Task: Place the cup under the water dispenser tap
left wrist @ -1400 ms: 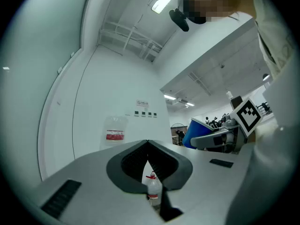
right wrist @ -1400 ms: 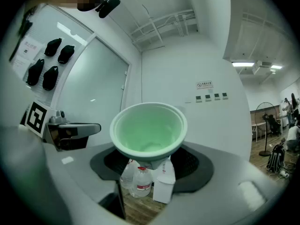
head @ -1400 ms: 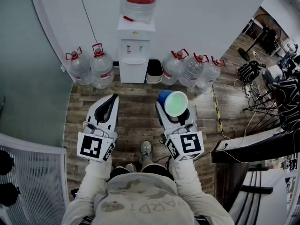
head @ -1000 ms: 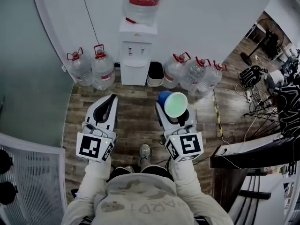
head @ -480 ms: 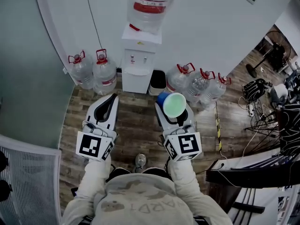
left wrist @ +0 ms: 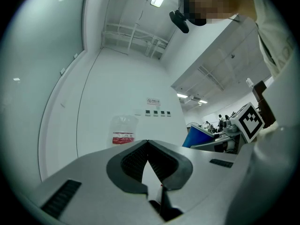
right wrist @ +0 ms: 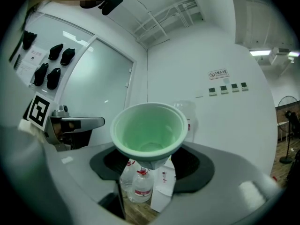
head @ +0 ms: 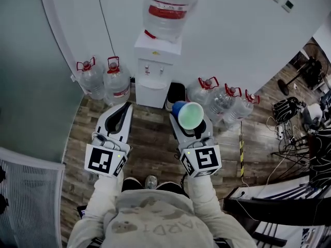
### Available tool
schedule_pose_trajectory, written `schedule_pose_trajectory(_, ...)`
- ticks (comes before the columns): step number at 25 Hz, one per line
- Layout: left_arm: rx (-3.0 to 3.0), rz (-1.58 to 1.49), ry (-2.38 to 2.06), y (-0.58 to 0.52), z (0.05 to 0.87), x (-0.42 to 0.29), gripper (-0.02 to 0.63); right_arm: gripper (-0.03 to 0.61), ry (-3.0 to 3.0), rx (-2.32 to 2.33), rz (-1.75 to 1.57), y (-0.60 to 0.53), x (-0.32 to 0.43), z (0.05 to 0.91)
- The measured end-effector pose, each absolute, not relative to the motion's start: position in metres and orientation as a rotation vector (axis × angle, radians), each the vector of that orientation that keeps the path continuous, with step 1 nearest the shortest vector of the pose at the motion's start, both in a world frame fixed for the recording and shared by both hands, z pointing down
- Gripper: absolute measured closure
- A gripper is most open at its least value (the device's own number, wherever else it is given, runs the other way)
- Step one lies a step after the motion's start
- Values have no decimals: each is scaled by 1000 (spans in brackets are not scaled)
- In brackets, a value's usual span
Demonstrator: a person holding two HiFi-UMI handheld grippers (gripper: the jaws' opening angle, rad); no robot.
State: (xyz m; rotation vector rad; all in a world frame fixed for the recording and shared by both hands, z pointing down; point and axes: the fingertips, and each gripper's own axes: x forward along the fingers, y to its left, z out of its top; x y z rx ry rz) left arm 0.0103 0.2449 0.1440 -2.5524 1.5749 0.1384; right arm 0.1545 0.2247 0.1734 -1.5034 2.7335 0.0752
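Nearest, the left hand-held gripper (head: 125, 107) is closed with nothing between its jaws, while the right hand-held gripper (head: 190, 121) grips the one cup (right wrist: 149, 128), blue outside and green inside. It clamps the cup low on its sides and carries it upright and level above the wooden floor (head: 150, 138). The step in hand looks like the carry toward the machine, with the cup not yet at the tap. Next, the cup must be brought forward and leftward into the recess of the single water dispenser (head: 152, 79), beneath one of its two small taps (head: 147, 68), then set down level before the jaws let go. Beside the dispenser stands one black bin (head: 176, 93). There are six big water bottles: two on the floor at its left (head: 116, 81), three at its right (head: 227, 99), and one mounted on top (head: 170, 6).
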Motion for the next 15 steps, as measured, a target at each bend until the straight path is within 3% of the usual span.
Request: schedule_pose_trajectory(15, -2557, 115, 1576, 165, 149, 3, 608, 296, 2723, -1502, 33, 142, 146, 183)
